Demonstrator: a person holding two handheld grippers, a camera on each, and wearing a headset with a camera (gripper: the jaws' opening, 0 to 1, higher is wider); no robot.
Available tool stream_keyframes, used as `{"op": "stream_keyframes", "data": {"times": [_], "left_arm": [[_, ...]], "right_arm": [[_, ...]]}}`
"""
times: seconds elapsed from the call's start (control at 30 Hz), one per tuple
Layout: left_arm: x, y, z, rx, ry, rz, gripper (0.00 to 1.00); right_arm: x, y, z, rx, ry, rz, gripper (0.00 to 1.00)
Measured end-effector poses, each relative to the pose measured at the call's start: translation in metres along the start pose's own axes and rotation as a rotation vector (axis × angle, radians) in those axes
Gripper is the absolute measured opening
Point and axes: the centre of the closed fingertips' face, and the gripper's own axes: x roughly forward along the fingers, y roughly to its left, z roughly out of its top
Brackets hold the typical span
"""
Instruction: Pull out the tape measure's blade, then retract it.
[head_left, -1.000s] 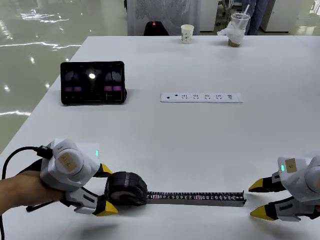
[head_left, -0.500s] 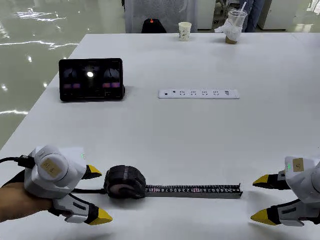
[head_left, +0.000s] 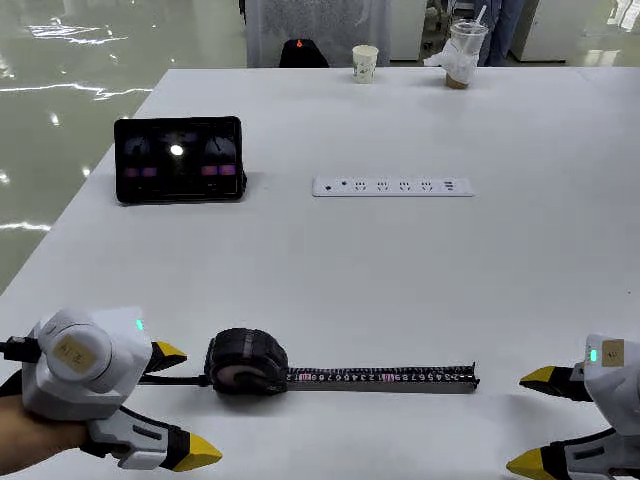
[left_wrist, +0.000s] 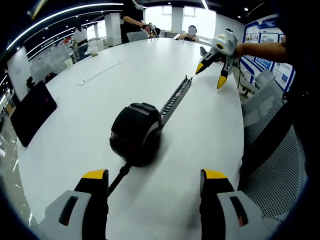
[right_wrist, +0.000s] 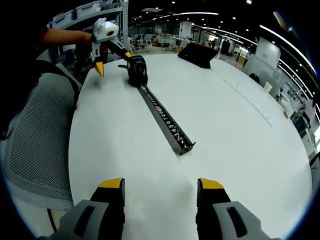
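Observation:
A black tape measure (head_left: 246, 361) lies on the white table (head_left: 400, 280) near its front edge, with its blade (head_left: 385, 377) pulled out to the right and lying flat. My left gripper (head_left: 188, 402) stands open just left of the case, not touching it. In the left gripper view the case (left_wrist: 136, 132) sits ahead of the open left gripper (left_wrist: 154, 176). My right gripper (head_left: 528, 420) is open, a short way right of the blade's end hook. In the right gripper view the blade (right_wrist: 165, 120) runs away from the open right gripper (right_wrist: 161, 182) to the case (right_wrist: 136, 70).
A dark tablet (head_left: 180, 160) stands at the table's left. A white power strip (head_left: 392, 187) lies mid-table. A paper cup (head_left: 365, 63) and a plastic cup (head_left: 458, 55) stand at the far edge. A thin black strap (head_left: 175, 379) trails left from the case.
My left gripper, whose jaws stood around the tape measure case, has drawn back to the left. The right gripper has backed off right from the blade's end. The blade stays extended.

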Motion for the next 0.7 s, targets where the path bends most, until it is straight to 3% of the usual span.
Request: {"op": "stream_keyframes", "data": {"times": [0.27, 0.4, 0.7], "left_arm": [[-0.005, -0.009, -0.004, -0.065, -0.026, 0.034, 0.75], [-0.004, -0.015, -0.008, -0.089, -0.031, 0.048, 0.77], [-0.004, -0.022, -0.015, -0.163, -0.060, 0.087, 0.82]], "right_arm": [[-0.001, 0.009, 0.000, 0.090, -0.007, -0.029, 0.62], [-0.001, 0.015, 0.003, 0.100, -0.022, -0.038, 0.64], [-0.001, 0.019, 0.010, 0.181, -0.064, -0.109, 0.73]]}}
